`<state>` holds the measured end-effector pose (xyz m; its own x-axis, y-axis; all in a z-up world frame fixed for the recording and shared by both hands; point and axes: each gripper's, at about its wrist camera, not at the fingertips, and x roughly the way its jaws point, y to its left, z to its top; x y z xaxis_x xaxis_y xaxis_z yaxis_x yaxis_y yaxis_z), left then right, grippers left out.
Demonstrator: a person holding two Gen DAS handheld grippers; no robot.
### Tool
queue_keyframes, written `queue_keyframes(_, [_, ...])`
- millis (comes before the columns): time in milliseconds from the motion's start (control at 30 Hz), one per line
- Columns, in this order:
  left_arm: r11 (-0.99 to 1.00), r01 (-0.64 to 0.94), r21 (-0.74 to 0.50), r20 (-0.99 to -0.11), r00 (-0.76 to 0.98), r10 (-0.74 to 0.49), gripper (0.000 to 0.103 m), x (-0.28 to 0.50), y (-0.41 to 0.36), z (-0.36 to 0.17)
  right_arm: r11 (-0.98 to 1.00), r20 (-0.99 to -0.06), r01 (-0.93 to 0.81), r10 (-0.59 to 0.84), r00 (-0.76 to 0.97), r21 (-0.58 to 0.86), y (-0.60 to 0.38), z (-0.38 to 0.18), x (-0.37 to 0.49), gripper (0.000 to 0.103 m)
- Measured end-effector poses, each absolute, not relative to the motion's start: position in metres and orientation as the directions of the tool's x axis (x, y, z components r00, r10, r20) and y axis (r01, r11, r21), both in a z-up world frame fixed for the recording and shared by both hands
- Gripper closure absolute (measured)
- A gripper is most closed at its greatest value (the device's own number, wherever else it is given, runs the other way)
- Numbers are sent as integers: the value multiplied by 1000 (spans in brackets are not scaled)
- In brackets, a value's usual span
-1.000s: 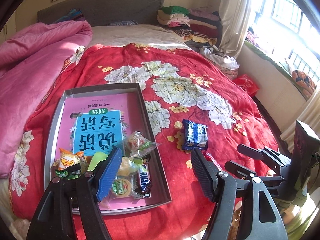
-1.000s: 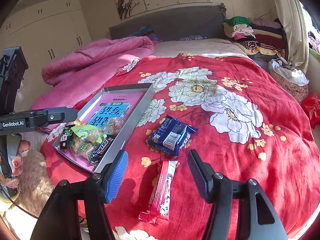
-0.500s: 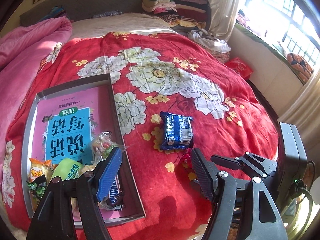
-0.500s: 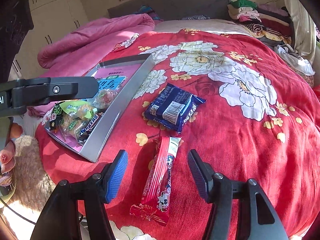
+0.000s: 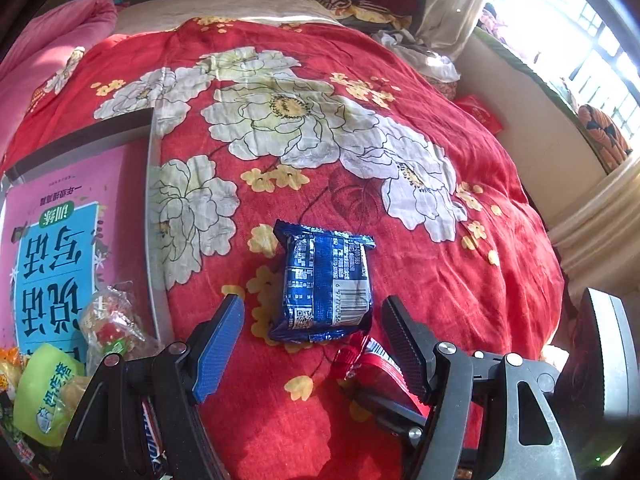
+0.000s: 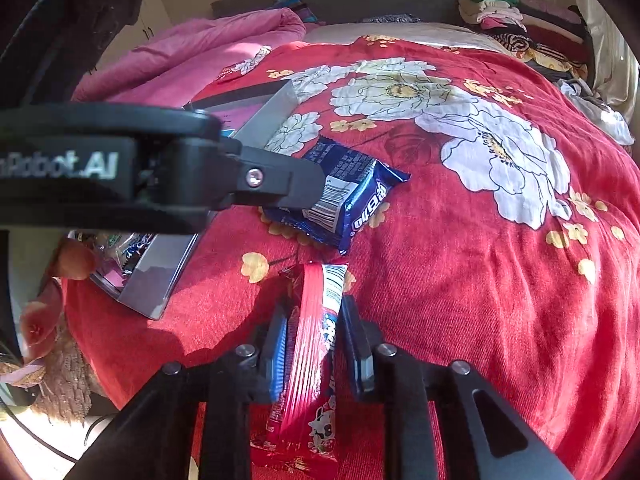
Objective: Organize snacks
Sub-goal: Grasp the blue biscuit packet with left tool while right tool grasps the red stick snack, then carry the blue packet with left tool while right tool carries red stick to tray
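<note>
1. So the red snack bar lies on the red floral bedspread close to the near edge of the bed, and the right claw has clamped onto it, both pads pressing its sides, wrapper bunched a little between them.
2. Just beyond it toward the head of the bed is the blue cookie pack, lying flat with its barcode side up. The left claw hangs over it with its jaws wide and nothing in them, the pack sitting roughly between the fingertips but not touched.
3. Off toward the bed's left edge sits the grey tray, with a pink book in it and a pile of other snacks at its near end.
4. My read: it's the pick-up step for both leftovers. Next calls for lifting the bar clear and over the tray rim, and the left claw dropping lower before squeezing. Crinkly wrappers may slip, so grip mid-pack.
</note>
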<state>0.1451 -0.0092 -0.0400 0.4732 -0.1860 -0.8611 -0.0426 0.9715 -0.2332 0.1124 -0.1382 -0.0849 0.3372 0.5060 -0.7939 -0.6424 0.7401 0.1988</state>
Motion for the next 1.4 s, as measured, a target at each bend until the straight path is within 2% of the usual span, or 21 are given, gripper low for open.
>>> queue_keyframes(233, [968, -55, -246, -872, 448, -196, 30, 169, -21, -57, 739, -789, -636, 521, 326, 225, -141, -85, 116, 80])
queue_keyframes(267, [972, -59, -229, -880, 439, -181, 37, 172, -22, -60, 738, -786, -630, 529, 320, 240, -142, -85, 118, 80])
queue_keyframes(300, [976, -65, -209, -886, 434, -161, 48, 174, -23, -62, 738, -784, -625, 537, 314, 255, -144, -85, 120, 80])
queue_keyframes(333, [975, -62, -213, -884, 437, -166, 50, 175, -23, -63, 737, -780, -620, 544, 309, 268, -145, -85, 121, 80])
queue_keyframes(500, [963, -62, -262, -863, 462, -205, 50, 169, -10, -55, 734, -765, -607, 568, 302, 306, -150, -84, 123, 80])
queue_keyframes(700, [939, -110, -325, -813, 541, -217, 50, 133, 35, -16, 713, -733, -624, 603, 313, 320, -147, -71, 119, 80])
queue_keyframes(1000, [931, -235, -279, -777, 625, -75, 50, 48, 134, 28, 641, -660, -692, 682, 314, 333, -117, -38, 98, 80])
queue_keyframes(1133, [922, -314, -228, -785, 619, 17, 50, 13, 172, 27, 598, -639, -733, 710, 296, 325, -92, -26, 84, 80])
queue_keyframes(1400, [900, -396, -183, -799, 594, 99, 50, -27, 212, 12, 573, -646, -751, 716, 265, 328, -46, -23, 75, 80])
